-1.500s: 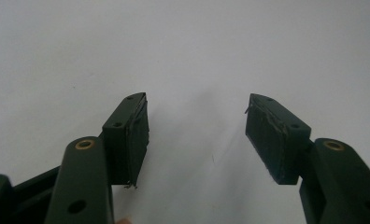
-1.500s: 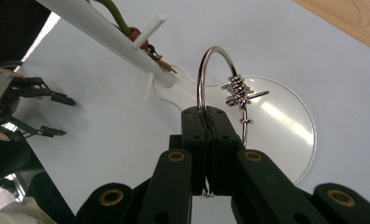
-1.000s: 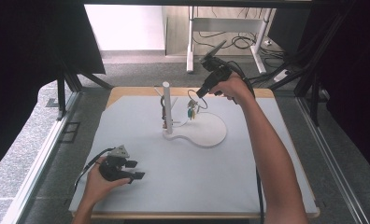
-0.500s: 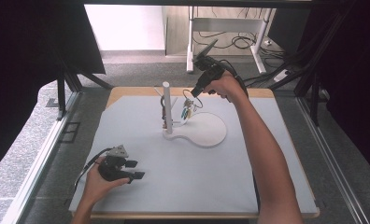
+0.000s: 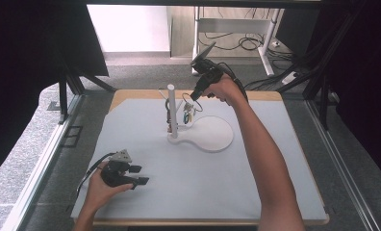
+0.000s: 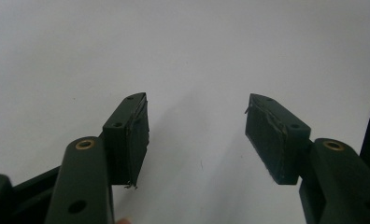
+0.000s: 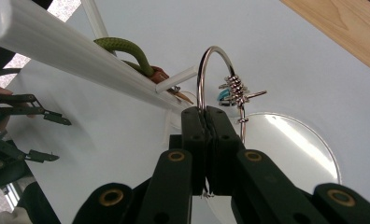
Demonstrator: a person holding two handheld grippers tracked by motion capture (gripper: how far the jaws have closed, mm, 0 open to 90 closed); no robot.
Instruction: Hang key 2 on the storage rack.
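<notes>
A white stand has an upright post (image 5: 171, 108) and a round base (image 5: 212, 134) at the middle back of the table. My right gripper (image 5: 194, 96) (image 7: 205, 114) is shut on a silver key ring (image 7: 202, 70), held just right of the post. Small keys and a bead charm (image 5: 187, 115) (image 7: 234, 88) dangle from the ring. A short white peg (image 7: 176, 79) juts from the post close to the ring. A green cord (image 7: 124, 49) hangs on the post. My left gripper (image 5: 136, 175) (image 6: 197, 135) rests at the table's front left, open, with nothing between its pads.
A white mat (image 5: 275, 144) covers the wooden table (image 5: 140, 94). A dark item (image 5: 169, 118) hangs on the post's left side. Black frame legs (image 5: 63, 96) stand at the left, and cables (image 5: 236, 43) lie on the floor behind the table.
My right gripper has carried the key ring a little to the left, closer to the post. The left gripper has stayed put.
</notes>
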